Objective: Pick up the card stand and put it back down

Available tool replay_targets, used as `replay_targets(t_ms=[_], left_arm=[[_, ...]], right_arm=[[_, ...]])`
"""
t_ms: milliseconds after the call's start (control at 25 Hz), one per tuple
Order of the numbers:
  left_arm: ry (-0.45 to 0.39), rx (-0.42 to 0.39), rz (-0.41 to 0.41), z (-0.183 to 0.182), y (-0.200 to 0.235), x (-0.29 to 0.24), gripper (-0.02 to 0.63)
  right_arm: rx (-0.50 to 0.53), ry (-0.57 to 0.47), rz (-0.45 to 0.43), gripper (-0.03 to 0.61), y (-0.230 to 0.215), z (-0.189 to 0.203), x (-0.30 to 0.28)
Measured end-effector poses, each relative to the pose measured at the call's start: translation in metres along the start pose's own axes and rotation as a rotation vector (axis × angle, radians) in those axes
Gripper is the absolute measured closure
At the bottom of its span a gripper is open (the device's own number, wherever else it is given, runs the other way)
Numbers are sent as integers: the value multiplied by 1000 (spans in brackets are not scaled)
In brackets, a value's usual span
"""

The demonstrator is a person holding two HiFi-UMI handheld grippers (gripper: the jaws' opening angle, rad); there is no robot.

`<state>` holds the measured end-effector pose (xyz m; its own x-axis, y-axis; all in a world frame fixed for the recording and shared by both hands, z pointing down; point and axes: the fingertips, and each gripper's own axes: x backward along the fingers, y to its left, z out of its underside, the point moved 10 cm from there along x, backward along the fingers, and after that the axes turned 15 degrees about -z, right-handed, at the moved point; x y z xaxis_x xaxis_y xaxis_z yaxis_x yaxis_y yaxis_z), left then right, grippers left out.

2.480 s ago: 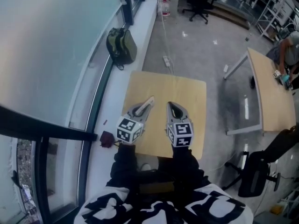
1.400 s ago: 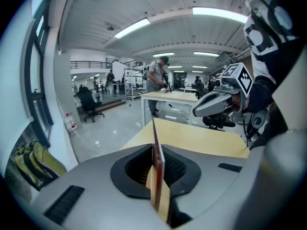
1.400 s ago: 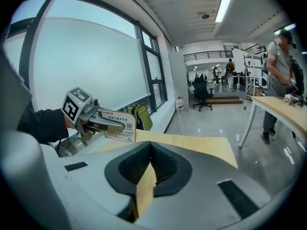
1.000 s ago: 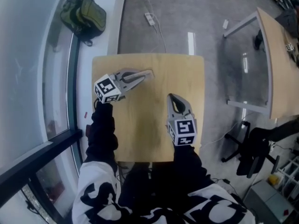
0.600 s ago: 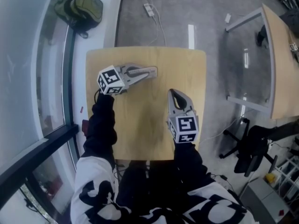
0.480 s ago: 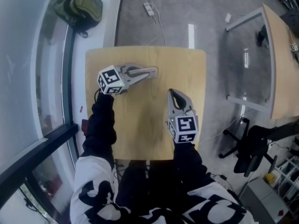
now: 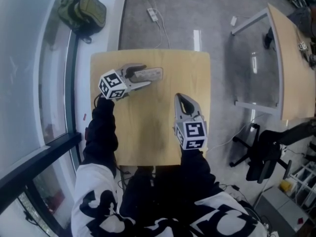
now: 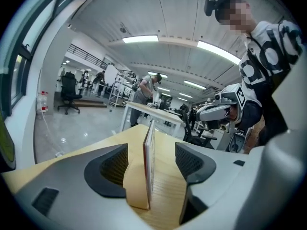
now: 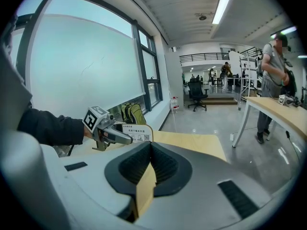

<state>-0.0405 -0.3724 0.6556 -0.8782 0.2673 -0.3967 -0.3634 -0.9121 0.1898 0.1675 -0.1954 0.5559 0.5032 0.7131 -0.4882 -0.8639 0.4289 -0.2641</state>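
Note:
The card stand [image 7: 148,74] is a thin upright card in a clear holder, standing on the far left part of the small wooden table [image 7: 148,127]. My left gripper [image 7: 144,76] straddles it and its jaws are opening. In the left gripper view the card stand [image 8: 149,163] stands edge-on between the pads with a gap on each side. The right gripper view shows its printed face [image 9: 136,134] beside the left gripper [image 9: 120,137]. My right gripper [image 7: 183,100] rests shut and empty over the table's right half, jaws closed together [image 9: 151,163].
A green backpack [image 7: 81,9] lies by the window ledge beyond the table. A power strip [image 7: 153,14] and cable run across the floor. A second table [image 7: 286,58] and an office chair [image 7: 261,154] stand to the right. A person [image 9: 272,66] stands at that table.
The left gripper's jaws, narrow around the card stand half a second ago, now stand wide apart from it. The right gripper has stayed in place.

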Motion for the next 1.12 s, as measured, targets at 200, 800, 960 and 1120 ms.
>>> replay_targets(t_ms=[200, 800, 960, 1120], left_arm=[[10, 4, -90, 8, -5, 34, 313], [-123, 90, -456, 3, -98, 168, 334], [-143, 55, -549, -5, -145, 192, 370], [-205, 36, -592, -20, -181, 209, 434]], right_arm=[[3, -26, 8, 555, 29, -2, 17], [87, -171, -80, 555, 131, -9, 81], [139, -189, -81, 555, 156, -13, 99], [184, -217, -78, 555, 175, -14, 116]])
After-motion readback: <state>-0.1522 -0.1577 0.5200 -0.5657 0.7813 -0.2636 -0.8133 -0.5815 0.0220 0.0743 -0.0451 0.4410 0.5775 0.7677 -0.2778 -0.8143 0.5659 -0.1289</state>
